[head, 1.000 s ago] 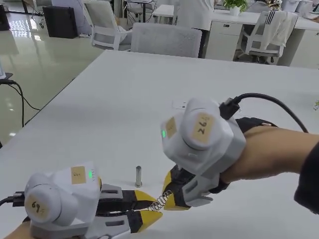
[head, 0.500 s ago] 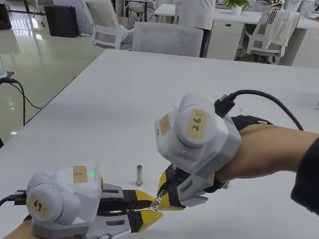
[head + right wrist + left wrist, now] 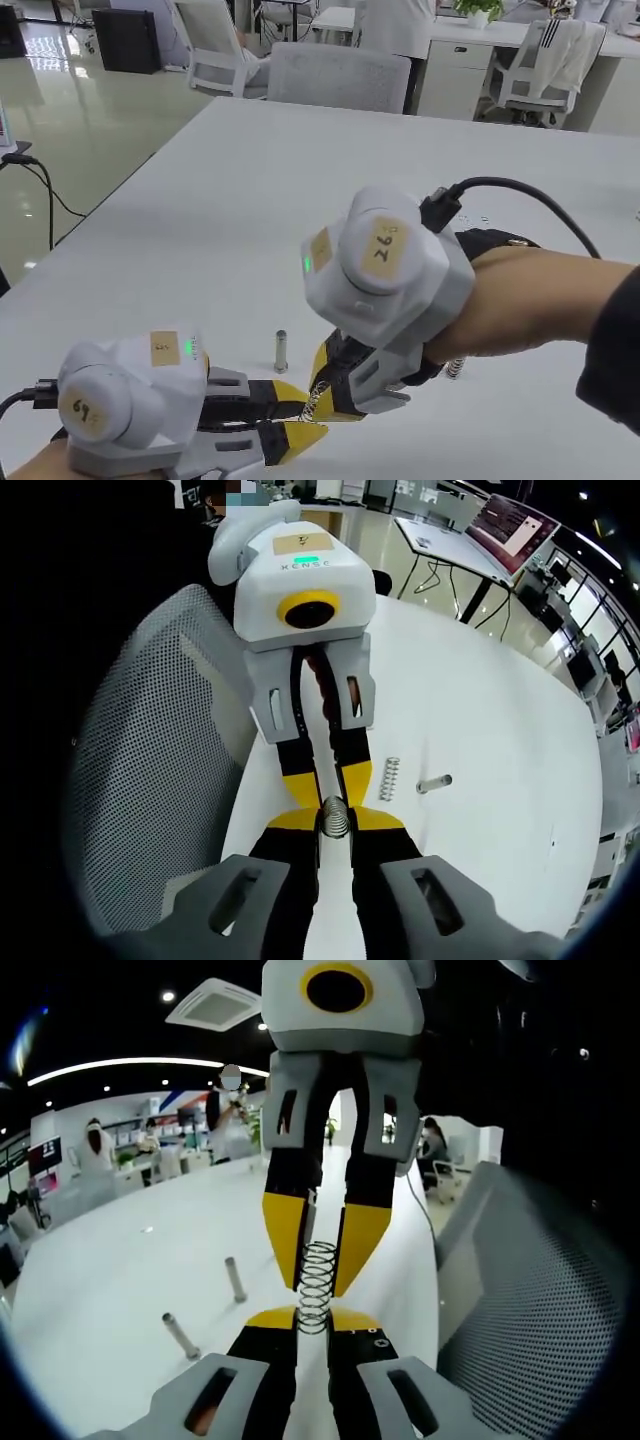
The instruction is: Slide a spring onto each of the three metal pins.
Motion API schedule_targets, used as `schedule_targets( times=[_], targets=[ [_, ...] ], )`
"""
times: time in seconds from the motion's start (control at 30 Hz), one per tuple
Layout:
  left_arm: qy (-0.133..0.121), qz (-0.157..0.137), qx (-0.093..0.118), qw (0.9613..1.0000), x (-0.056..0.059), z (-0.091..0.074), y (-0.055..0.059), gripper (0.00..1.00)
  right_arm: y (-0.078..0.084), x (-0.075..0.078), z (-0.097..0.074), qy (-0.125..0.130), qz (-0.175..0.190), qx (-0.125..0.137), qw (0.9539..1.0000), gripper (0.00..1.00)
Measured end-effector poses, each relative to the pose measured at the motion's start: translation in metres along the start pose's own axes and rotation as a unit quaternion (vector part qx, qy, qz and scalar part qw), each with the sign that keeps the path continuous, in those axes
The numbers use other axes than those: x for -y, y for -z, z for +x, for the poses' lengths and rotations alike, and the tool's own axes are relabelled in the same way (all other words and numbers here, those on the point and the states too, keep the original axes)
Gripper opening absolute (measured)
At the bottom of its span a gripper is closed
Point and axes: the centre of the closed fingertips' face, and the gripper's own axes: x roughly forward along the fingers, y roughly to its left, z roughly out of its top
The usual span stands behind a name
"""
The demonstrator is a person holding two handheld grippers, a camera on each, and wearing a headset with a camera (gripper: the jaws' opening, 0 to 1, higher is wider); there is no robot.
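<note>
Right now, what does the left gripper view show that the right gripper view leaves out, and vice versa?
Left gripper view: a farther short metal pin and a nearer short metal pin together on the white table, left of the jaws.
Right gripper view: a loose metal coil spring lying on the table beside one metal pin.
Both: the held metal coil spring caught between the left gripper and the right gripper, jaws tip to tip, and a grey mesh chair back.
</note>
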Motion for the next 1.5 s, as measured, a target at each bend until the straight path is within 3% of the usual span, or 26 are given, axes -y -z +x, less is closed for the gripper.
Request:
schedule_targets(
  times=[0.53, 1.5],
  targets=[
    [0.0, -0.011, 0.004, 0.9999, -0.001, 0.002, 0.0, 0.04, 0.002, 0.001, 0.0, 0.0, 0.006, -0.002, 1.0, 0.08],
    [-0.009, -0.055, 0.01, 0.9984, -0.004, -0.002, 0.002, 0.35, 0.014, 0.007, -0.003, 0.011, 0.019, -0.014, 0.9997, 0.08]
  ],
)
